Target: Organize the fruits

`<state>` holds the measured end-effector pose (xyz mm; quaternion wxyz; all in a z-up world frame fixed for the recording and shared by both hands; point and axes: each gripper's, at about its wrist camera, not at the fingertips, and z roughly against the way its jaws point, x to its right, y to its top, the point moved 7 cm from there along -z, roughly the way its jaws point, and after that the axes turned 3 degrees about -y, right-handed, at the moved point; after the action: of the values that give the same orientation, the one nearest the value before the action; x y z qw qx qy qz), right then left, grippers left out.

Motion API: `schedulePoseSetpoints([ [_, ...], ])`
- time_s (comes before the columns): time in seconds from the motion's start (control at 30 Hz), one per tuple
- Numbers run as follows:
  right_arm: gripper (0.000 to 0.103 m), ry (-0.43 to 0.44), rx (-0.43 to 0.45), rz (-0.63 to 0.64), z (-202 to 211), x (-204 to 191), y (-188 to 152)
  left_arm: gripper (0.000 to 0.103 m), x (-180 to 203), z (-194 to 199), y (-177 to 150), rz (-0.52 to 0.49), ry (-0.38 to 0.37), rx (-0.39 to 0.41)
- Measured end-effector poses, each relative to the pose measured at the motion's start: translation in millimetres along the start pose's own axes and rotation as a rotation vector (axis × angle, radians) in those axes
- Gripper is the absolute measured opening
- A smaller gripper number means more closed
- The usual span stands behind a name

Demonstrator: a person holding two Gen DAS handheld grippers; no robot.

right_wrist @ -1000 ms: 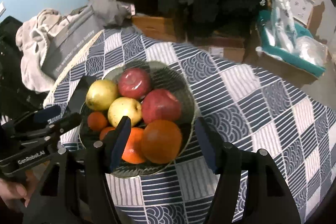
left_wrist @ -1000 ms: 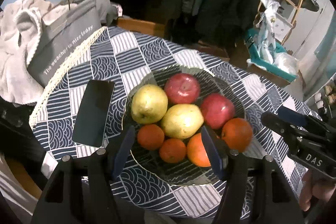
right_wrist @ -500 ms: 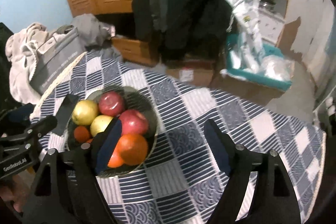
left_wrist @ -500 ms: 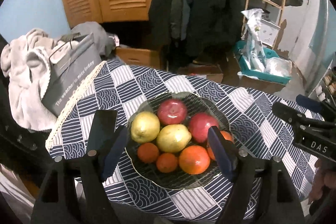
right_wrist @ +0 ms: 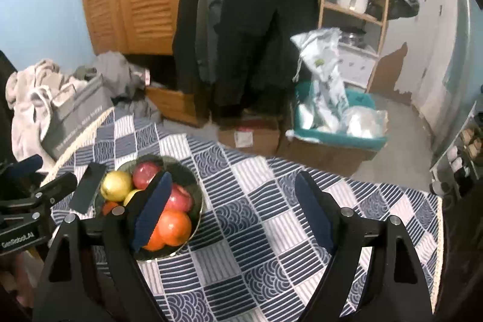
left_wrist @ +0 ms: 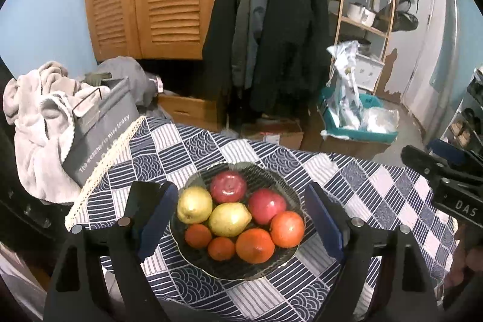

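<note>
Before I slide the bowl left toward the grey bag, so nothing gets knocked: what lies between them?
A black phone lies flat on the tablecloth between bowl and grey bag, clearest in the left wrist view.

Right gripper [right_wrist: 235, 208] with jaws opening, nothing between them, above the checked tablecloth [right_wrist: 271, 219]. Fruit bowl [right_wrist: 197, 195] at nine o'clock, partly behind the left finger. Left gripper [right_wrist: 39, 189] beyond it.

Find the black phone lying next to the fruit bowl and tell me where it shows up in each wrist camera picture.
Left wrist view: the black phone lies at lower left, left of the fruit bowl, partly behind the left finger.
Right wrist view: the phone sits at far left, again just left of the bowl.
Shared landmark: the yellow pear nearest the phone in both views.
</note>
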<state>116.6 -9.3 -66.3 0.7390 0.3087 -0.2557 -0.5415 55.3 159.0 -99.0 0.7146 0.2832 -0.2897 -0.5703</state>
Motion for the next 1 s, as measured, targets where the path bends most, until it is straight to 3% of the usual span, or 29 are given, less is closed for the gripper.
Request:
schedulePoseSetpoints([
  [0.33, 0.084, -0.041, 0.073, -0.009, 39, 22, 10, 0.102, 6, 29, 20, -0.004, -0.003, 0.098],
  [1.0, 0.084, -0.148, 0.149, 0.004, 77, 62, 3, 0.102, 13, 47, 31, -0.015, 0.017, 0.146],
])
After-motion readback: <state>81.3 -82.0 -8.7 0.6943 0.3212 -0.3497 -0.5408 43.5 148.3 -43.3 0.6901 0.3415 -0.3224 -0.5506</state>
